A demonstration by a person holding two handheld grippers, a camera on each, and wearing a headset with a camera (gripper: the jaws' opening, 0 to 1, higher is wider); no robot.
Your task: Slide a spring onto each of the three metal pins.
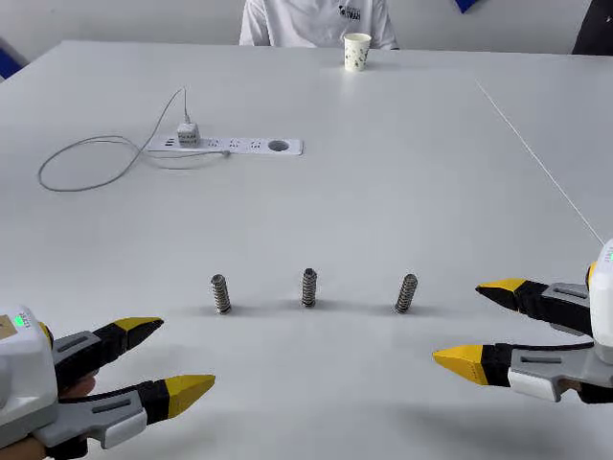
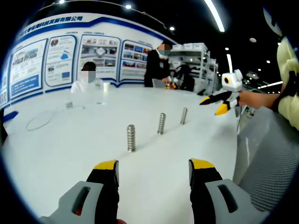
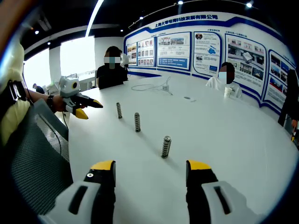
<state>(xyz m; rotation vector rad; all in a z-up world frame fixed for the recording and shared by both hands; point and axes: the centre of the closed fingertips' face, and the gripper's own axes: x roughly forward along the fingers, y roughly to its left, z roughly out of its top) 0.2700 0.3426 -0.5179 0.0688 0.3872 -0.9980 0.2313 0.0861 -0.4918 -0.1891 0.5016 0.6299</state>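
Three metal pins stand upright in a row on the white table, each wrapped in a coil spring: the left pin (image 1: 221, 293), the middle pin (image 1: 308, 287) and the right pin (image 1: 406, 293). In the left gripper view the same row runs away from me, with the left pin (image 2: 131, 137) closest. In the right gripper view the right pin (image 3: 166, 146) is closest. My left gripper (image 1: 174, 358) hovers open at the near left, apart from the pins. At the near right my right gripper (image 1: 488, 323) is open too, nothing between its yellow-tipped fingers.
A white power strip (image 1: 230, 145) with a plugged charger and a looping cable (image 1: 81, 163) lies at the back left. A paper cup (image 1: 356, 52) stands at the far edge before a seated person (image 1: 316, 21). Other people stand beyond the table in both gripper views.
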